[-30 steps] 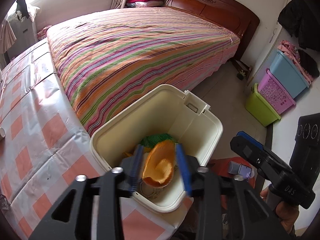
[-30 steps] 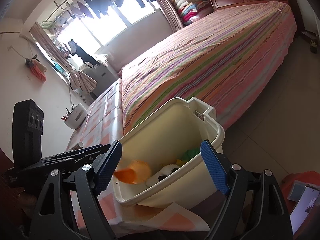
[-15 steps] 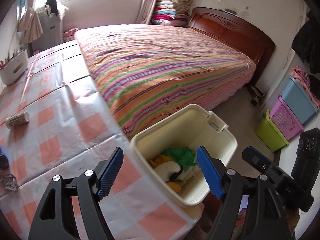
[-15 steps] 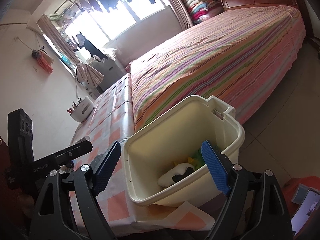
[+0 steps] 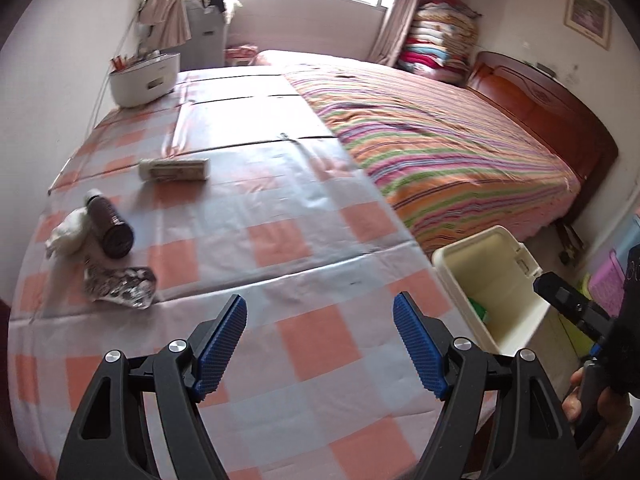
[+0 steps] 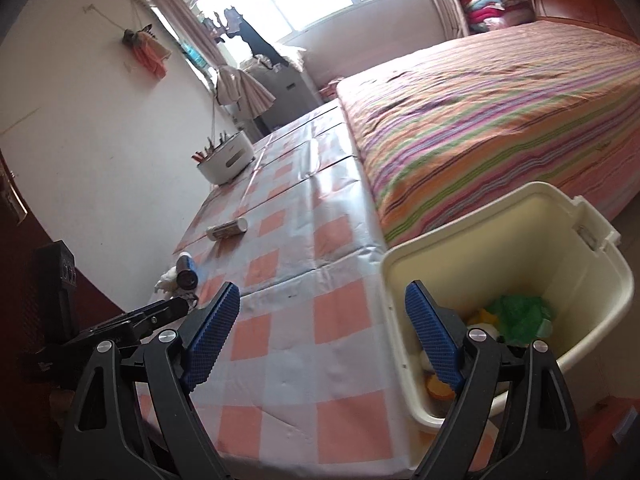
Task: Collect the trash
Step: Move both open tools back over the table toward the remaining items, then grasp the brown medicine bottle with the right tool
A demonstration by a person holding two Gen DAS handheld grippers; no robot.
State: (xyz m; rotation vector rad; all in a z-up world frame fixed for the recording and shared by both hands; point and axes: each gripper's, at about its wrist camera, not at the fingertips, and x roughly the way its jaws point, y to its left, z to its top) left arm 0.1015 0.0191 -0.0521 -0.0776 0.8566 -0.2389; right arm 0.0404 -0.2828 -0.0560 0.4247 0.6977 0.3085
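Currently I am between items — one drop into the bin [image 6: 520,240] is finished and the next pick has not begun. My left gripper [image 5: 320,340] hangs over the checked tablecloth [image 5: 280,240] with its jaws set wide and nothing between them; they have just been opening. My right gripper [image 6: 324,332] is likewise spread wide and empty, its jaws having just opened a little further, with the right-side pad in front of the bin's near wall.

The bin stands just beside the table edge, between table and bed [image 5: 440,140], and already holds green and yellow scraps [image 6: 520,316].

Remaining trash lies at the far-left part of the table: a crumpled clear wrapper [image 5: 120,288], a dark bottle [image 5: 110,226] lying on its side, a white wad of tissue [image 5: 66,232] touching the bottle, and further on a pale tube [image 5: 174,169].

Next move, as I judge it: carry the left gripper to the wrapper — the nearest piece — keep the jaws wide until the pads straddle it, then close. The wrapper is thin and likely to slip.
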